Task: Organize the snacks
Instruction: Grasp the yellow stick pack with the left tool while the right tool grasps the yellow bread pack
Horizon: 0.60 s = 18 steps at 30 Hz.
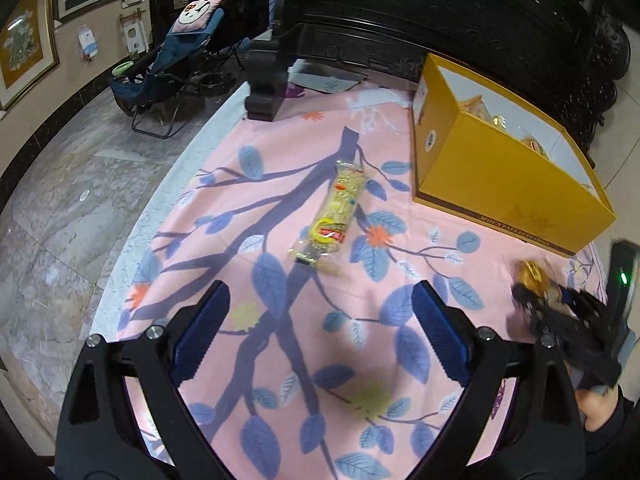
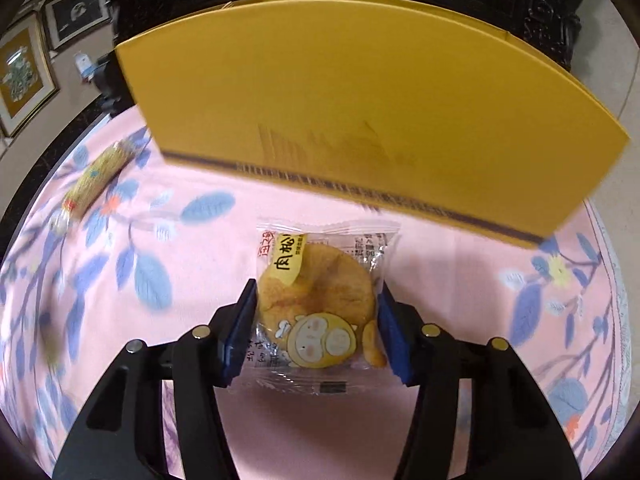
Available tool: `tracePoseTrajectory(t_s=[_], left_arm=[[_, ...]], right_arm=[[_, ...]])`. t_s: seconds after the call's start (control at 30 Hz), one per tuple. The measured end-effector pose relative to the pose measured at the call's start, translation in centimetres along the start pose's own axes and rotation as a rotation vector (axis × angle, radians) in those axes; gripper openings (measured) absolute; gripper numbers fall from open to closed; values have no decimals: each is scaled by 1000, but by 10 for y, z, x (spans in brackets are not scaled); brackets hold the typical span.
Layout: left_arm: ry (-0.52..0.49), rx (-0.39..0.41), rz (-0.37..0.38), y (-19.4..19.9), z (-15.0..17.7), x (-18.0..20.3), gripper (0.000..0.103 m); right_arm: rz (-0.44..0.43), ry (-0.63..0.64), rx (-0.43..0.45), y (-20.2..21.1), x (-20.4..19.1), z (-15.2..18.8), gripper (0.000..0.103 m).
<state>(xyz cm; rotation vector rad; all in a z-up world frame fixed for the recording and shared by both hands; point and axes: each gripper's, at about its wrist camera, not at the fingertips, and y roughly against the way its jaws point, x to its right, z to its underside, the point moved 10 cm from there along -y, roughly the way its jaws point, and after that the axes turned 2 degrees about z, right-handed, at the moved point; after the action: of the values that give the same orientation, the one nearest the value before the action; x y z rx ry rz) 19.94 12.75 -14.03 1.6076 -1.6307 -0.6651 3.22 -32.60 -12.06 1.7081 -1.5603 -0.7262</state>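
At lower centre of the right wrist view, the right gripper (image 2: 316, 324) fingers clamp a wrapped round cake (image 2: 320, 296), below the yellow box (image 2: 360, 100). The left gripper (image 1: 320, 332) fingers gape, a snack bar (image 1: 332, 216) above them on the surface (image 1: 280, 340).

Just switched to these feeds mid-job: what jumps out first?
The wrapped round cake with a cartoon monkey on its packet sits clamped between the right tool's blue pads, just in front of the big yellow box. In the left wrist view, the left tool hangs open and empty over the pink leaf-print tablecloth, with a long snack bar lying ahead of it.
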Motion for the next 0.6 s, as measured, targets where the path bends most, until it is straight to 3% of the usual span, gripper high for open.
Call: tracePoseTrajectory(t_s=[0.23,0.43,0.5,0.6], left_arm=[[-74,-38,5,-44,-23,30,94],[-160,-56,-151,-106,-50,14,94],[-140,-92,-149,-122,-50,6,96],[-74,-78,-90,-130,-48,-1,97]], right_arm=[[1,-16,53,18,18,25,58],[-17,-22,53,21,18,22,60],[-20,-23,52,21,17,21,60],[-29,-21,52,19,14,18,63]])
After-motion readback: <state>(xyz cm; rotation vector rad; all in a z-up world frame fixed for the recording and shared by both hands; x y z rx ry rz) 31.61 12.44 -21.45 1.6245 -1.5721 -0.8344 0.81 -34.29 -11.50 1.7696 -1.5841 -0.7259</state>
